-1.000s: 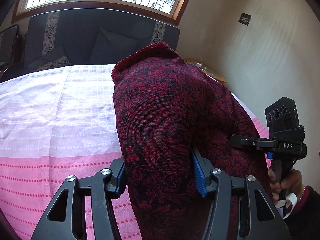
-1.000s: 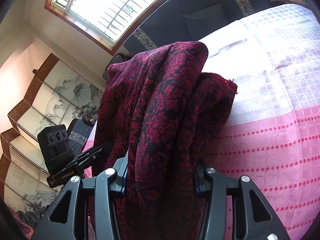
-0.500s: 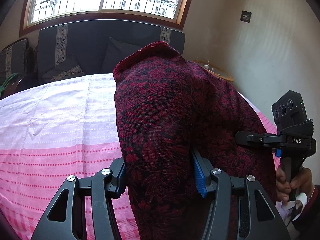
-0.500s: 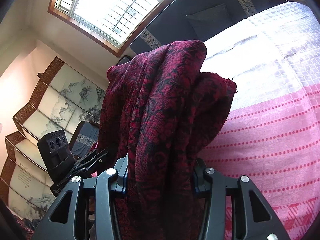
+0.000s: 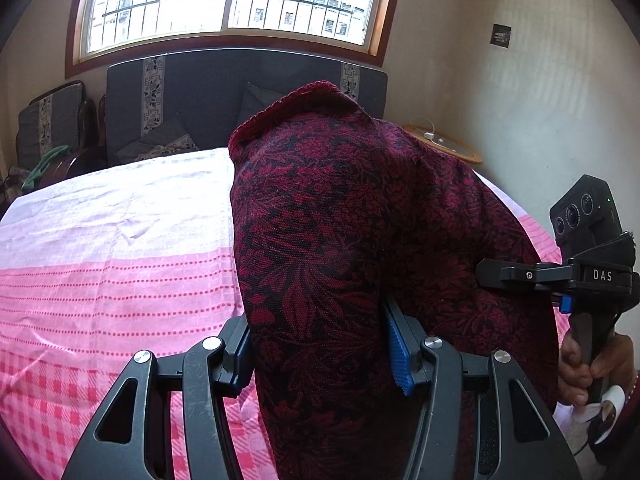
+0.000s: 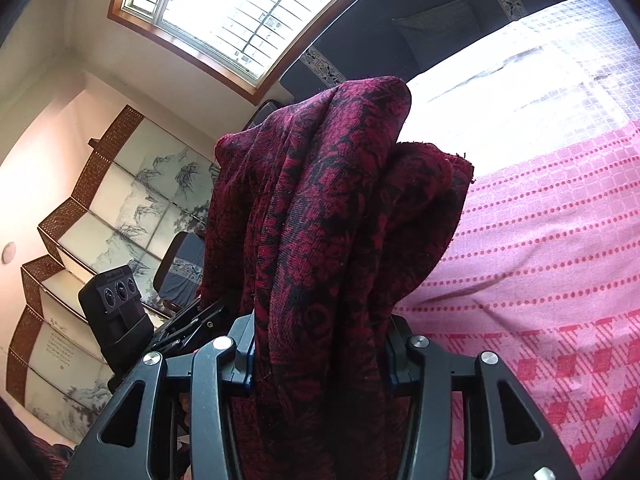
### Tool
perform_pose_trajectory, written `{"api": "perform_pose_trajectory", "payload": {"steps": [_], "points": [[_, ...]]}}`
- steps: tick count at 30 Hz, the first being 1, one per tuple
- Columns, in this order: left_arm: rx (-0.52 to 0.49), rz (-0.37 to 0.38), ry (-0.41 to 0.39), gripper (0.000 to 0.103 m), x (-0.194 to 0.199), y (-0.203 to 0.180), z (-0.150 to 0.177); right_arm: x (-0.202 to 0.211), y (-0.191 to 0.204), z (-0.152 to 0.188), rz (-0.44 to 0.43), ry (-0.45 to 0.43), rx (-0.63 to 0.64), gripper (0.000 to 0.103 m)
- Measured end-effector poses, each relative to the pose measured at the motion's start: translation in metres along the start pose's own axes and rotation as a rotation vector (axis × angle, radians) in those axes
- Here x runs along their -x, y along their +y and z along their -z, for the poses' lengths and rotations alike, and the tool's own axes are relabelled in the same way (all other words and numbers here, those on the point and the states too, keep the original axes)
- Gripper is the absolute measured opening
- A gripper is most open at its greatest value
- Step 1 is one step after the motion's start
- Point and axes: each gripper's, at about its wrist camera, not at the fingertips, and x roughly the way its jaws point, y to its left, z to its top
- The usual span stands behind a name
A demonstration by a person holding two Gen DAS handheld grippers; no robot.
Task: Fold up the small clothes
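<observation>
Left gripper [image 5: 320, 344] and right gripper [image 6: 320, 344] each clamp a bunched fold of a dark red and black floral woven cloth [image 5: 352, 220], held up above a pink and white checked bedspread [image 5: 112, 248]. Beyond it: a dark sofa [image 5: 208, 92] under a barred window [image 5: 232, 0].

- Dark red cloth [image 5: 340, 240] with black floral weave fills my view.
- Bedcover [image 5: 112, 280]: pale lilac checks, then pink with red dotted stripes and checks.
- My jaws: black, blue pads [image 5: 396, 352].
</observation>
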Motion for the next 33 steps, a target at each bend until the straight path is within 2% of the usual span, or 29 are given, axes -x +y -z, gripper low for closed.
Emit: {"api": "perform_pose_trajectory", "payload": {"steps": [20,33], "points": [[0.037,-0.049,-0.012,0.055,0.076,0.018,0.058,-0.007,0.039,0.041,-0.038,0.036,0.03,0.043],[0.044,-0.074,-0.036,0.055,0.106,0.018,0.09,-0.012,0.048,0.038,-0.037,0.03,0.073,0.043]]}}
